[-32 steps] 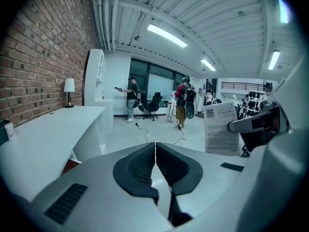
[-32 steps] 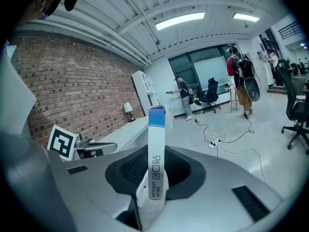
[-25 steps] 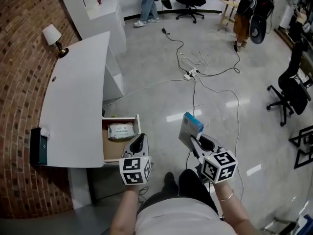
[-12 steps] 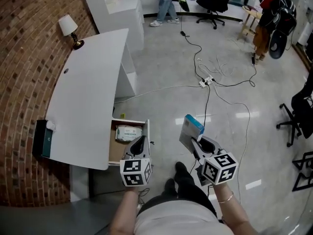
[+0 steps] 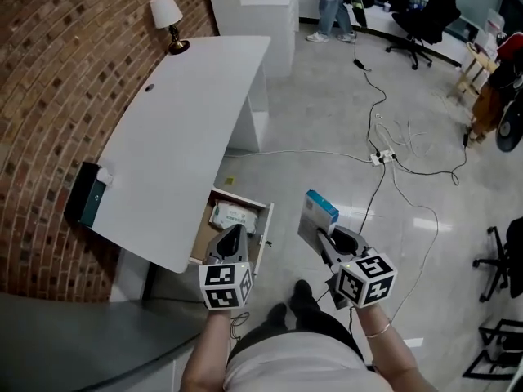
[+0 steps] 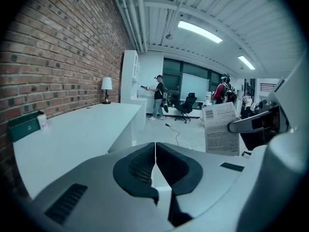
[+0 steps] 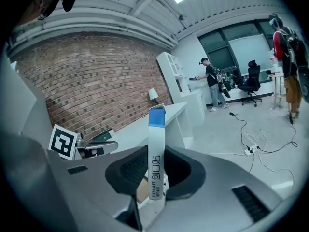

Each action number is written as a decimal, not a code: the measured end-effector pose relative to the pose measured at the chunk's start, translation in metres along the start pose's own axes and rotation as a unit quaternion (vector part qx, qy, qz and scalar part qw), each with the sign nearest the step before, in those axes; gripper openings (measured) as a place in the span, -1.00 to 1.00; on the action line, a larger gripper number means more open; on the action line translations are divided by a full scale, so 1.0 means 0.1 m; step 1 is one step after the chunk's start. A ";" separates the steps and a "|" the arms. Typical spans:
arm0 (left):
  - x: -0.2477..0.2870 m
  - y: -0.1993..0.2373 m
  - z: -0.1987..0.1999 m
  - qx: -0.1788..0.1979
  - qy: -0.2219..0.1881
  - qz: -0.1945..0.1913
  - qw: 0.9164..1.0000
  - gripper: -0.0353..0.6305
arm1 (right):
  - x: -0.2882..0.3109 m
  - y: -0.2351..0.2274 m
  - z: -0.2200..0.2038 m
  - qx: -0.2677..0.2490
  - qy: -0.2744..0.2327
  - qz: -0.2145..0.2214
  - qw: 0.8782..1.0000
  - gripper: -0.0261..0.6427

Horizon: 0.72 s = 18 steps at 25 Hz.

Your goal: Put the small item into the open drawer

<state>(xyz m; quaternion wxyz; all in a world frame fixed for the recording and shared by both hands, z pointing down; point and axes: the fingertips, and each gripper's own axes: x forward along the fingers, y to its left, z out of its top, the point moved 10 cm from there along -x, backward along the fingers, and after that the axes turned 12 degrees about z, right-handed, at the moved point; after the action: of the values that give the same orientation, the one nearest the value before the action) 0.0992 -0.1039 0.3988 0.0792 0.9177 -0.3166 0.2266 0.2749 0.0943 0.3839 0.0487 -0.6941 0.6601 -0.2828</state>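
The white desk (image 5: 180,137) has its drawer (image 5: 263,229) pulled open beneath the near end, with a white packet (image 5: 233,215) lying inside. My right gripper (image 5: 324,239) is shut on a small flat white box with a blue top (image 5: 317,215), held upright over the floor to the right of the drawer. In the right gripper view the box (image 7: 155,161) stands clamped between the dark pads. My left gripper (image 5: 232,233) hovers at the drawer's front, shut with nothing in it; its pads (image 6: 145,163) meet edge to edge. In the left gripper view the box (image 6: 220,128) shows at the right.
A lamp (image 5: 167,15) stands at the desk's far end and a dark green box (image 5: 86,204) at its near left edge. Brick wall runs on the left. Cables and a power strip (image 5: 382,158) lie on the floor. A white cabinet (image 5: 261,6), a person (image 5: 335,6) and office chairs (image 5: 425,19) are beyond.
The head view has swung toward the desk: desk and open drawer have shifted right and up in the picture. Both grippers keep their places in it, with the box still held.
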 end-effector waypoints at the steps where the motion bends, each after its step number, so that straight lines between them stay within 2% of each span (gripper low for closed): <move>1: 0.01 0.01 0.02 -0.006 0.000 0.012 1.000 -0.82 | 0.06 -0.04 0.05 -0.004 0.007 0.012 1.000 -0.64; 8: -0.06 0.16 -0.01 -0.049 0.001 0.102 0.994 -0.82 | 0.54 -0.16 0.23 -0.038 0.060 0.096 0.993 -0.64; 14: -0.31 0.34 -0.19 -0.090 0.009 0.178 0.980 -0.82 | 0.94 -0.07 0.18 -0.064 0.112 0.158 0.979 -0.64; 18: -0.54 0.53 -0.41 -0.116 0.019 0.226 0.967 -0.82 | 1.21 0.13 0.07 -0.087 0.144 0.201 0.965 -0.64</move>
<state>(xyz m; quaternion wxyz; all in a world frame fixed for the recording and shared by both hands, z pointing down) 0.0140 -0.1044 0.4106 0.1381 0.8024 -0.5382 0.2175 0.2625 -0.0240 0.4119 -0.0518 -0.5009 0.8079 -0.3061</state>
